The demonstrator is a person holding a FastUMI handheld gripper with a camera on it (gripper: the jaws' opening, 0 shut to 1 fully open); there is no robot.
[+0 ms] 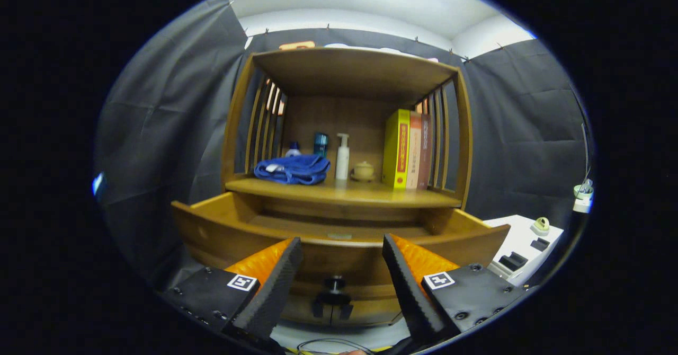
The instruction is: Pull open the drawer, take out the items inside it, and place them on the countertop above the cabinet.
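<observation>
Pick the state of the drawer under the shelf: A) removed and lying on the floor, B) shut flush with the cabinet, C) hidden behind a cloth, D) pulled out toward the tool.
D: the drawer juts forward from under the shelf, its knob just ahead of the open tool, whose fingers hold nothing.

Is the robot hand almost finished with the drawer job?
Probably close. The drawer is already pulled open, and the part of its inside that shows looks bare. A blue cloth lies on the countertop by a white pump bottle and books; it may have come from the drawer. The gripper is open, holding nothing, its fingers on either side of the drawer knob. The drawer's front part is hidden, so something may remain.
</observation>
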